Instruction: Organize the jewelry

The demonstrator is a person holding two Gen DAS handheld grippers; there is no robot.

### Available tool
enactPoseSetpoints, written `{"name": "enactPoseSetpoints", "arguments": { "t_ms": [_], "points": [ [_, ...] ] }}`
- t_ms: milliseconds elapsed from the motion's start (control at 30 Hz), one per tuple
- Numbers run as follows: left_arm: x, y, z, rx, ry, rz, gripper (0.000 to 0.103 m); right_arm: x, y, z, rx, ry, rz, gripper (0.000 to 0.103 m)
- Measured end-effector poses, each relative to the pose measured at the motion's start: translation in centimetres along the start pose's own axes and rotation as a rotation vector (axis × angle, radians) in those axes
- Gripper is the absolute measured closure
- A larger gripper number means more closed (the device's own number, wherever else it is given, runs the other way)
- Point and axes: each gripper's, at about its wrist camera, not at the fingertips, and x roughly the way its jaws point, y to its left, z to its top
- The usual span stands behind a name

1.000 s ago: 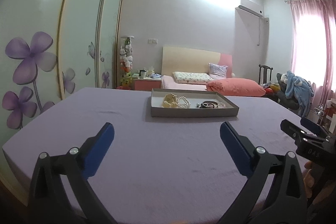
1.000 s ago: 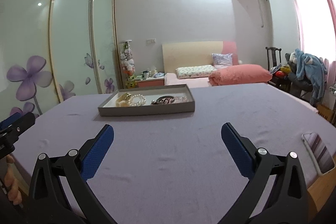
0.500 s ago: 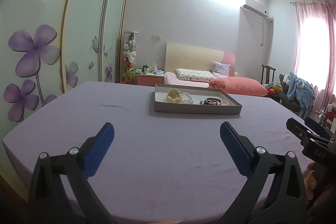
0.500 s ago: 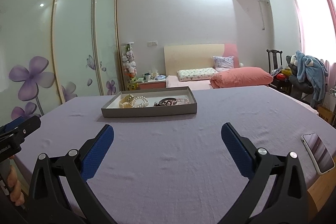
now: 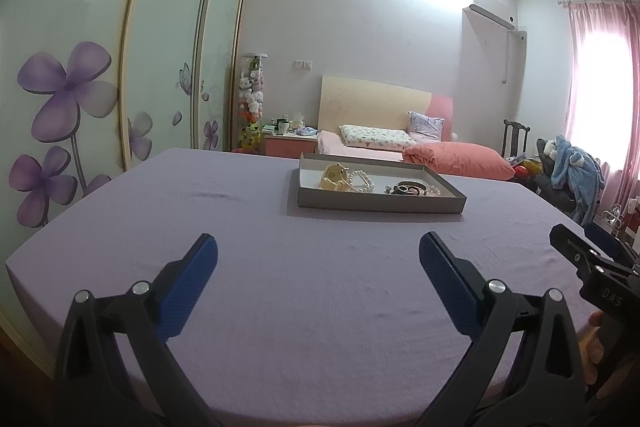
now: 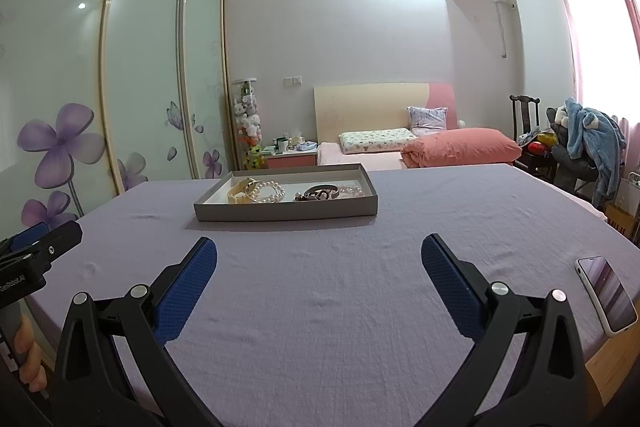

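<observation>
On purple table: tray holds pearl bracelet, bangles | both claws wide, empty

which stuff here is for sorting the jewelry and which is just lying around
For the job:
grey tray
gold watch
pearl bracelet
dark bangles
pink bead bracelet
left tongs and right tongs, both open and empty

Just lying about:
phone near the table's right edge
purple tablecloth
</observation>
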Motion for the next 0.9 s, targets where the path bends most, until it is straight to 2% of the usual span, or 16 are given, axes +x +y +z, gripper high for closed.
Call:
{"name": "enactPoseSetpoints", "arguments": {
  "t_ms": [900],
  "points": [
    [-0.49, -0.92, -0.43, 0.007, 0.001, -0.016, 0.004, -0.05, 0.26, -0.1, -0.001, 0.003, 0.003, 0.002]
  ]
}}
